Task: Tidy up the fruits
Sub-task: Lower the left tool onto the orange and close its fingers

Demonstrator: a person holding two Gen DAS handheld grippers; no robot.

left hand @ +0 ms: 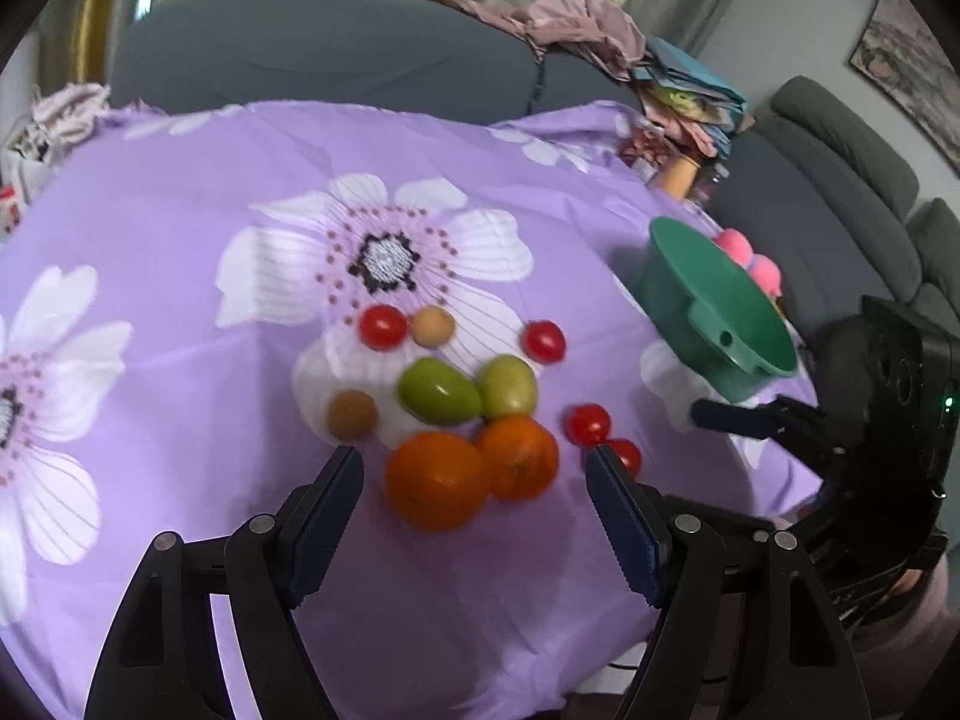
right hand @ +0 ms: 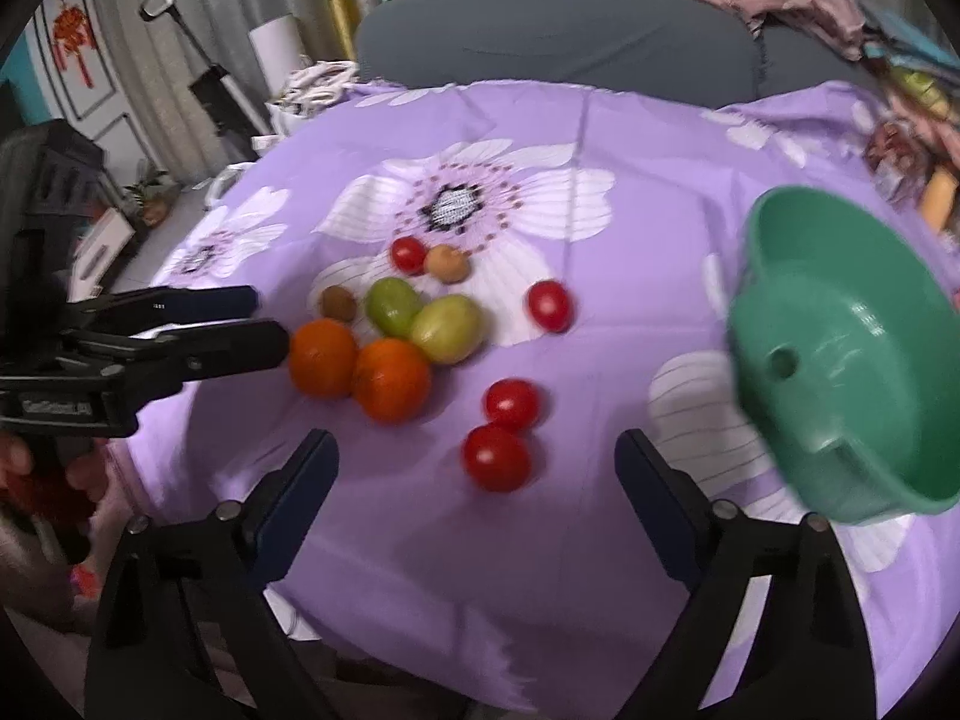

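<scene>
Fruit lies loose on the purple flowered cloth (left hand: 180,192). Two oranges (left hand: 435,480) (left hand: 519,456) touch each other, with two green fruits (left hand: 438,390) (left hand: 509,387) just behind them. My left gripper (left hand: 474,459) is open, its jaws standing either side of the near orange without touching it. My right gripper (right hand: 474,441) is also open, low over two red tomatoes (right hand: 497,457) (right hand: 513,402). More tomatoes (right hand: 549,304) (right hand: 409,254) and two small brown fruits (right hand: 447,263) (right hand: 338,303) lie further back. An empty green bowl (right hand: 840,360) stands to the right.
Two pink round things (left hand: 735,243) sit behind the bowl (left hand: 714,312). A grey sofa (left hand: 330,54) with a pile of clothes (left hand: 576,24) runs behind the table. The left gripper (right hand: 258,324) shows at the left of the right wrist view, beside the oranges (right hand: 322,357).
</scene>
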